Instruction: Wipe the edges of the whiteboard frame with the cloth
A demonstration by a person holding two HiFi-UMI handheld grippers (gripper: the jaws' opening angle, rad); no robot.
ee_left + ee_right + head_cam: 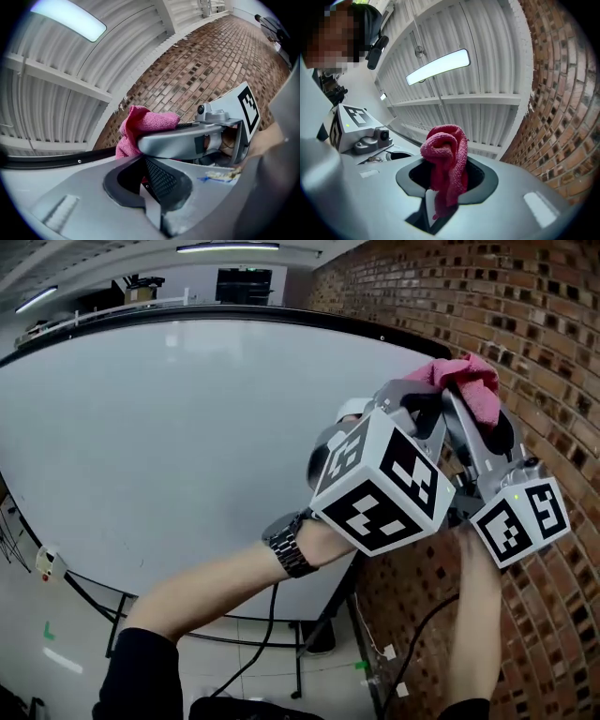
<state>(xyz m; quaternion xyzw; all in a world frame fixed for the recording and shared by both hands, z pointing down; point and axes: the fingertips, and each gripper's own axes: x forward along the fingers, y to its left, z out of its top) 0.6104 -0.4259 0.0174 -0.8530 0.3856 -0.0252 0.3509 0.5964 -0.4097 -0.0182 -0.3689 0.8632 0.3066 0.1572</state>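
**Head view.** The whiteboard (187, 446) fills the left and centre of the picture. Its black frame (281, 313) arcs along the top and passes behind the grippers at upper right, close to the brick wall (548, 352). Both tools crowd this corner, in the narrow strip between the board's edge and the bricks. Open room lies to the left along the top edge and downward toward the floor (56, 643). The left marker cube (382, 486) sits centre-right and the right marker cube (521, 519) just beside it, further right. The pink cloth (466, 382) bunches at the top of the pair, near the corner of the frame. Whether it touches the frame cannot be told.

**Right gripper view.** The right gripper (440, 187) is clenched on the cloth, which rises from between the jaws as a rolled wad at mid-picture.

**Left gripper view.** The left gripper (149, 187) has its jaws drawn together, with nothing that can be made out between them. Only a sliver of red shows deep in the recess. The right tool's body crosses the centre. The cloth sits at that body's left end, above the dark strip of frame at lower left.

**Surface and room.** The board face is plain white. Overhead is a ribbed white ceiling (487, 70) with a strip light (438, 65). A stand leg (323, 615) and a cable (412, 634) show at the bottom of the head view. A wristwatch (289, 545) sits on the left wrist.
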